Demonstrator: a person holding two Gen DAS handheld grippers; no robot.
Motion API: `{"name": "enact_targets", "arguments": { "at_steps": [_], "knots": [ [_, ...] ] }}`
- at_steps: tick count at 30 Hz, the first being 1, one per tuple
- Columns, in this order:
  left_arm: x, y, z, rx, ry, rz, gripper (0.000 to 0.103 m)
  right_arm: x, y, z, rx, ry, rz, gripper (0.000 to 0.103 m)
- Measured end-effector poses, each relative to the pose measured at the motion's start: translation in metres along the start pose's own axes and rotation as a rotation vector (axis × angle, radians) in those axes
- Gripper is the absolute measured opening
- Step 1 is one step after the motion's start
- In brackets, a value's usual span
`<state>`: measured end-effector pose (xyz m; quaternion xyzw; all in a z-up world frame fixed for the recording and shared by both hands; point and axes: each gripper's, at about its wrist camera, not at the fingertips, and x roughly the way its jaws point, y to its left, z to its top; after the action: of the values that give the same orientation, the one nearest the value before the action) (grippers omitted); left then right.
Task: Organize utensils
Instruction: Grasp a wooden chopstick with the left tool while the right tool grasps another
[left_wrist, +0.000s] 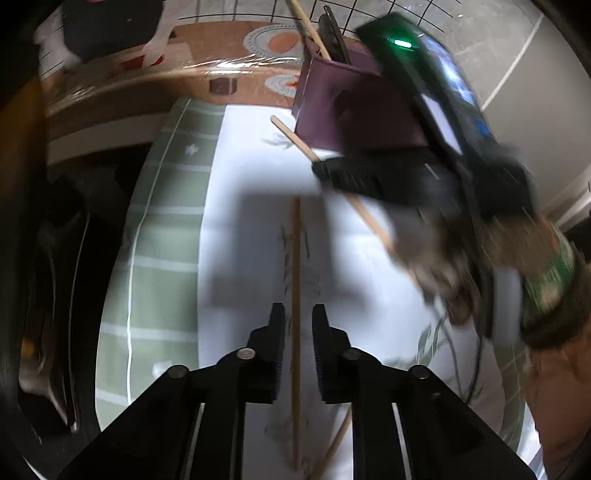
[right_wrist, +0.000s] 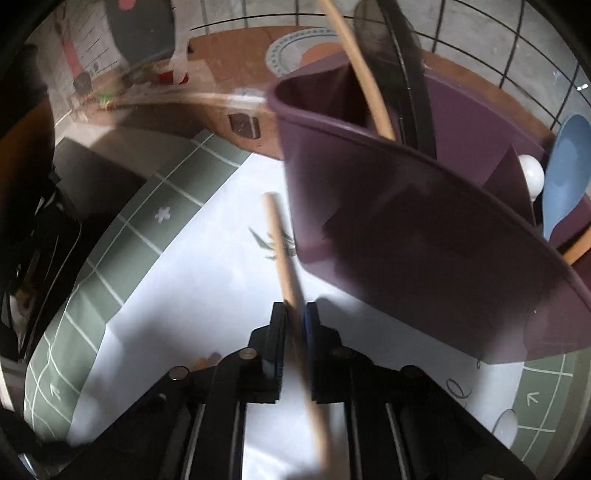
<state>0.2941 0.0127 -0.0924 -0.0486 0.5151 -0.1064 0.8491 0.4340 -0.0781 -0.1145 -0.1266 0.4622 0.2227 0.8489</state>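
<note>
My left gripper (left_wrist: 298, 310) points down at the white mat, its jaws slightly apart around a thin wooden chopstick (left_wrist: 295, 258); the pads do not touch it. A second stick (left_wrist: 334, 446) lies slanted near the bottom edge. My right gripper (right_wrist: 294, 308) is shut on another wooden chopstick (right_wrist: 282, 251), just left of the purple utensil holder (right_wrist: 406, 240). The left wrist view shows that gripper (left_wrist: 323, 170) and its chopstick (left_wrist: 291, 134) in front of the holder (left_wrist: 328, 107). The holder contains a wooden handle (right_wrist: 354, 66), a black utensil (right_wrist: 402, 81) and a blue spoon (right_wrist: 565, 166).
The white mat (left_wrist: 240, 166) has a green grid border (left_wrist: 166, 221) and lies on a brown patterned tablecloth (left_wrist: 155, 81). A dark object (left_wrist: 55, 295) stands off the mat's left edge. A person's hand (left_wrist: 436, 258) carries the right gripper. A tiled wall (right_wrist: 498, 44) rises behind the holder.
</note>
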Motion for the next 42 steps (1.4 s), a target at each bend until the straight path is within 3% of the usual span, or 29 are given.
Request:
{"name": "enact_targets", "arguments": {
  "at_steps": [4, 12, 15, 18, 22, 23, 28, 37, 39, 41, 42],
  "knots": [
    [0.017, 0.002, 0.027, -0.008, -0.002, 0.032, 0.017, -0.021, -0.005, -0.017, 0.010, -0.019, 0.041, 0.006],
    [0.051, -0.009, 0.057, 0.041, 0.079, 0.105, 0.017, -0.060, -0.029, -0.061, 0.083, -0.022, 0.126, 0.007],
    [0.051, -0.011, 0.052, 0.057, 0.074, 0.082, 0.005, -0.067, -0.037, -0.077, 0.105, -0.002, 0.153, 0.007],
    [0.043, -0.012, 0.036, 0.085, 0.065, 0.057, 0.006, -0.076, -0.043, -0.093, 0.084, 0.001, 0.138, 0.009],
    [0.028, -0.003, 0.004, 0.085, 0.085, 0.023, 0.006, -0.077, -0.038, -0.093, 0.076, 0.003, 0.141, 0.031],
    [0.027, 0.000, -0.001, 0.087, 0.088, 0.026, 0.006, -0.076, -0.035, -0.092, 0.069, 0.003, 0.142, 0.032],
    [0.014, 0.003, -0.025, 0.097, 0.092, 0.052, 0.006, -0.052, -0.010, -0.075, 0.032, 0.038, 0.112, 0.030],
    [0.012, 0.004, -0.034, 0.091, 0.119, 0.064, 0.008, -0.015, 0.013, -0.039, 0.035, 0.100, 0.049, 0.030],
    [0.014, 0.003, -0.034, 0.090, 0.122, 0.064, 0.008, -0.014, 0.018, -0.037, 0.015, 0.108, 0.030, 0.025],
    [0.011, 0.005, -0.037, 0.088, 0.125, 0.061, 0.008, -0.014, 0.021, -0.038, -0.013, 0.107, 0.013, 0.008],
    [0.011, 0.006, -0.036, 0.088, 0.127, 0.061, 0.008, -0.015, 0.023, -0.041, -0.030, 0.102, 0.007, 0.008]
  ]
}}
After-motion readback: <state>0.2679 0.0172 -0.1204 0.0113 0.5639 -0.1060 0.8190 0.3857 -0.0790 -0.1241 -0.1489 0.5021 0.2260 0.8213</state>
